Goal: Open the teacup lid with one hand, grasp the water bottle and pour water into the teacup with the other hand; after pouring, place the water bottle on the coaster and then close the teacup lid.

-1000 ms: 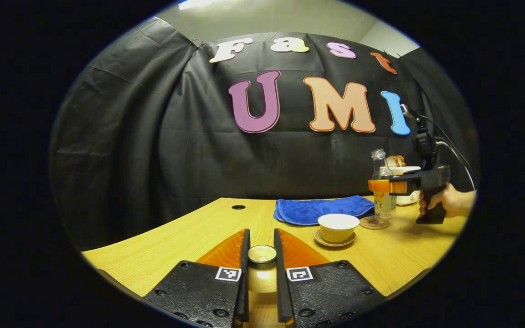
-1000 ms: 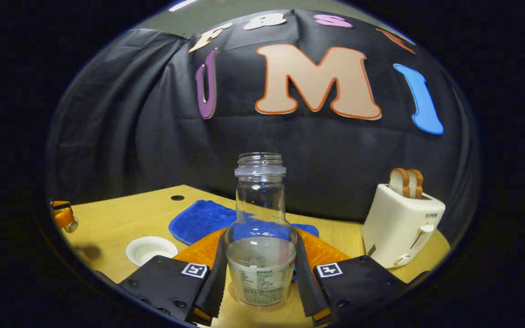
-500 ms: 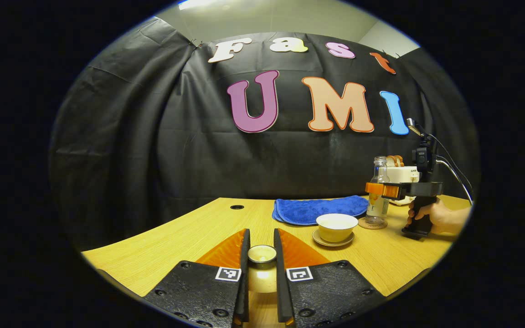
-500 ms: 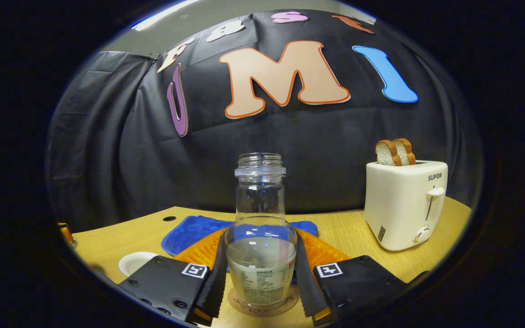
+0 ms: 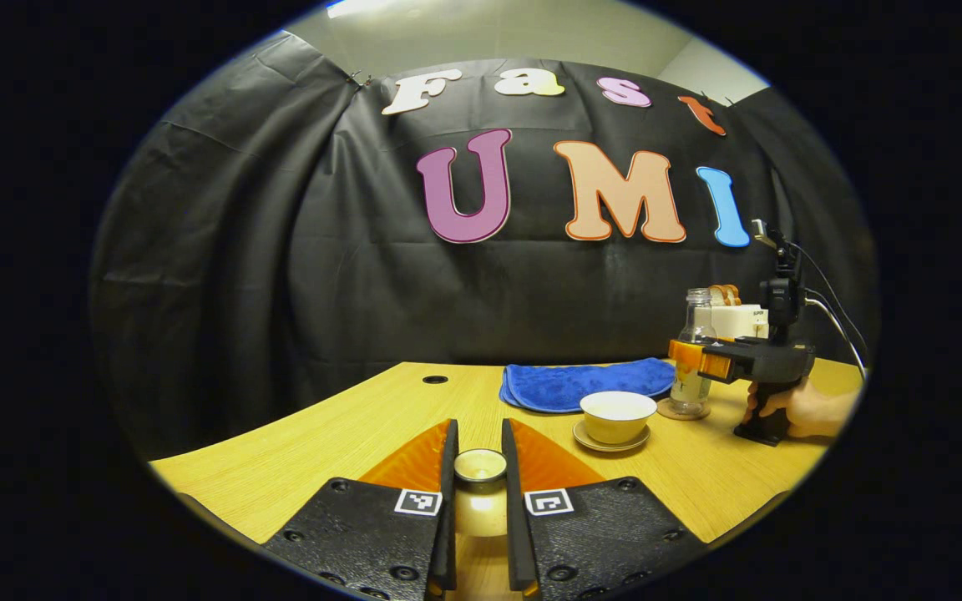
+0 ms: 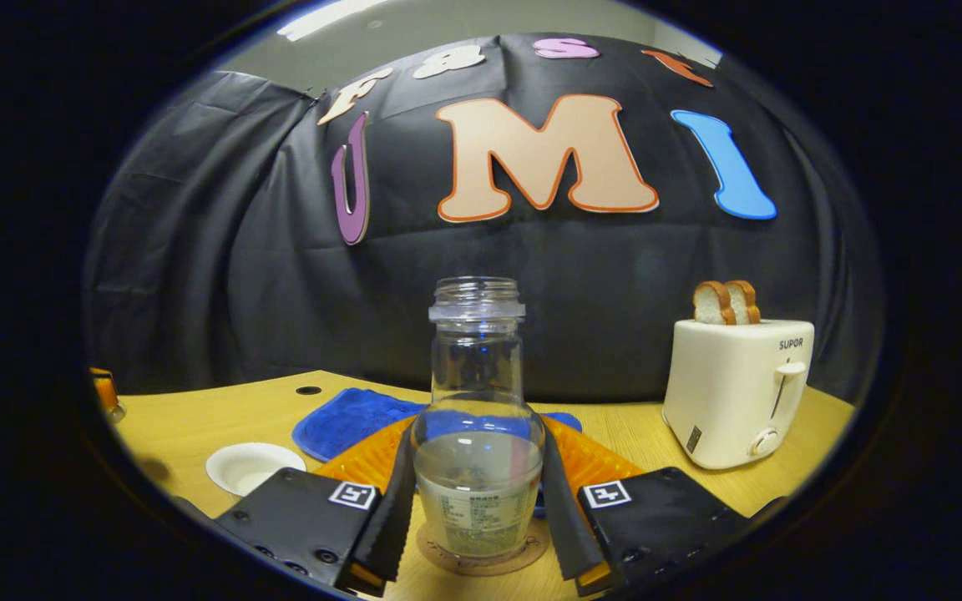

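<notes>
1. While the right gripper (image 6: 478,534) keeps both fingers pressed on the lower body of the water bottle (image 6: 477,434), the bottle now stands upright on the round coaster (image 6: 481,551); a second ago, in the right gripper view, no coaster showed under it.
2. Seen from the left gripper view, the bottle (image 5: 692,367) has come down since that earlier frame, when it hung above the coaster (image 5: 681,409), and the hand (image 5: 802,409) holding the right gripper (image 5: 686,355) sits lower.
3. Unchanged, the left gripper (image 5: 479,492) has its fingers nearly closed on the small teacup lid (image 5: 480,466), held above the wooden table (image 5: 347,434).
4. Uncovered on its saucer, the teacup (image 5: 617,415) stands just left of the coaster and in front of the blue cloth (image 5: 585,384).
5. At the right in the right gripper view, the white toaster (image 6: 736,392) with two bread slices stands level, where a second ago it looked tilted.
</notes>
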The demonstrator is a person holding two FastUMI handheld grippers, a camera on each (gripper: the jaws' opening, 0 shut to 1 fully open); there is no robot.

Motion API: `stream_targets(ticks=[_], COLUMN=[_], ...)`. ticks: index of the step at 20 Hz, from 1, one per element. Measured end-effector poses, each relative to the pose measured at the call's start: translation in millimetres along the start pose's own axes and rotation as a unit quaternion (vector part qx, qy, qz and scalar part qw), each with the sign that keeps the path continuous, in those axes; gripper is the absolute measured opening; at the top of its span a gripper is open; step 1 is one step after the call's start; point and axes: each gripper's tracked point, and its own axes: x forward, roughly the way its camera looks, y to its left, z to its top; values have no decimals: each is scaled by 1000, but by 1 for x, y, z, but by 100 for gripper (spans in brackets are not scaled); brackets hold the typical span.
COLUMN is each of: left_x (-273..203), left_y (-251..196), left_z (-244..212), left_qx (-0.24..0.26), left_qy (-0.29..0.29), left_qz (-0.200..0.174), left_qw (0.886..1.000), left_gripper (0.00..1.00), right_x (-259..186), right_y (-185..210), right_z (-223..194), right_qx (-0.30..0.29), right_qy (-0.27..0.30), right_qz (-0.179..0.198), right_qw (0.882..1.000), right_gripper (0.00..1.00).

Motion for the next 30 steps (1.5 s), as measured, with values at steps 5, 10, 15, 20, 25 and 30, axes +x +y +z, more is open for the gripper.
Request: stream_targets(ticks=[5, 10, 15, 20, 25, 30], left_x=[0, 8, 35, 62, 91, 112], left_y=[-2, -22, -65, -104, -124, -136], left_z=[0, 2, 0, 3, 2, 2], left_qx=[-1, -1, 0, 1, 1, 3], left_qy=[0, -3, 0, -4, -4, -2], left_qz=[-4, -45, -114, -172, -186, -186], left_qw=[1000, 999, 993, 985, 983, 982], left_gripper=[22, 22, 21, 21, 21, 22], right_x=[2, -2, -16, -38, -70, -119], right_y=[-5, -8, -12, -11, -20, -45], right_z=[-3, -3, -1, 0, 1, 5], right_qx=[-3, -6, -7, -7, -7, -8], right_qy=[3, 2, 1, 2, 2, 0], right_qz=[-6, -21, -33, -12, 0, 8], right_qw=[1000, 1000, 999, 1000, 1000, 1000], right_gripper=[80, 99, 99, 98, 99, 93])
